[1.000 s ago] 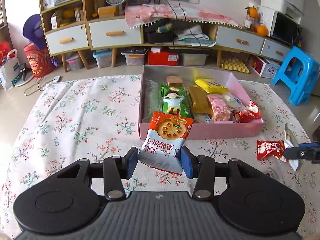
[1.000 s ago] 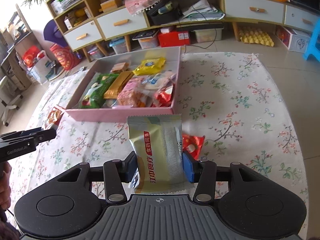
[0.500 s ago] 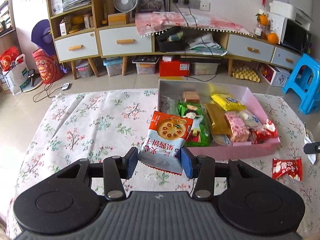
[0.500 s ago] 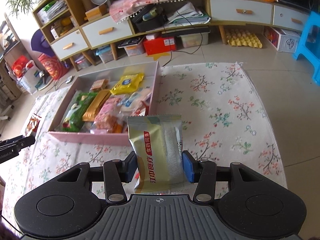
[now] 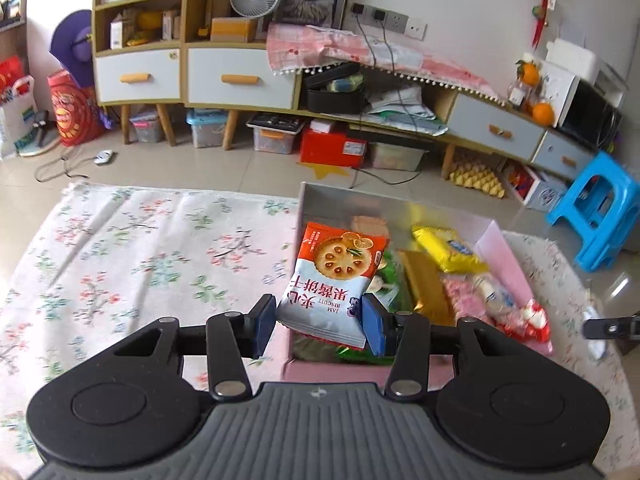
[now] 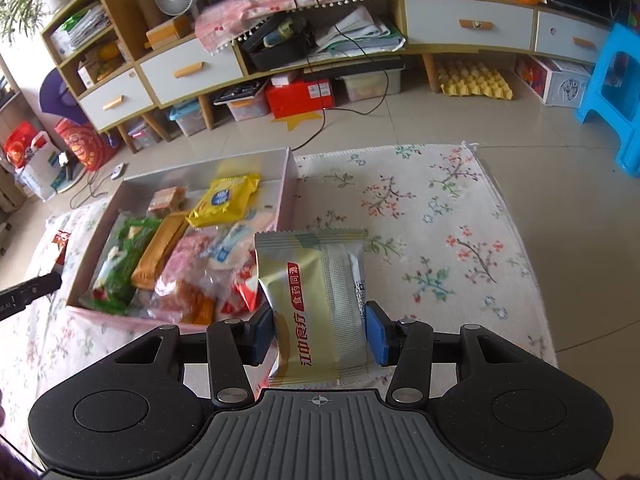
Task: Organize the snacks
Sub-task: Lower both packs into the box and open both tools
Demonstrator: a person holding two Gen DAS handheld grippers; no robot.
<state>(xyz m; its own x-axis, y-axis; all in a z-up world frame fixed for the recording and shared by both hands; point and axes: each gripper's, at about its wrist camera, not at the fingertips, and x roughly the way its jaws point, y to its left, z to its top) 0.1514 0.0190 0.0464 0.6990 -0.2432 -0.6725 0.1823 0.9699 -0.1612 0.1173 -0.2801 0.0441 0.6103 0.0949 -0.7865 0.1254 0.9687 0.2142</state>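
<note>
- Two packets in the air, one per gripper, both headed for the pink box [image 5: 516, 264] on the floral cloth [image 5: 140, 256].
- Left wrist view: left gripper [image 5: 319, 326] pinching the jam biscuit packet [image 5: 334, 280] at its lower edges, packet upright, hanging over the box's near-left corner. Green packet [image 5: 390, 280] and gold bar [image 5: 424, 288] sit right beneath. Judgement: carry it a bit further in over the left side before release, and lower it first so it doesn't tip over the wall.
- Right wrist view: right gripper [image 6: 320, 332] clamped on the gold-silver packet [image 6: 316, 300], just outside the box's right wall [image 6: 286, 196]. Judgement: shift it left over the wall and lay it flat. The near-right corner is already piled up.
</note>
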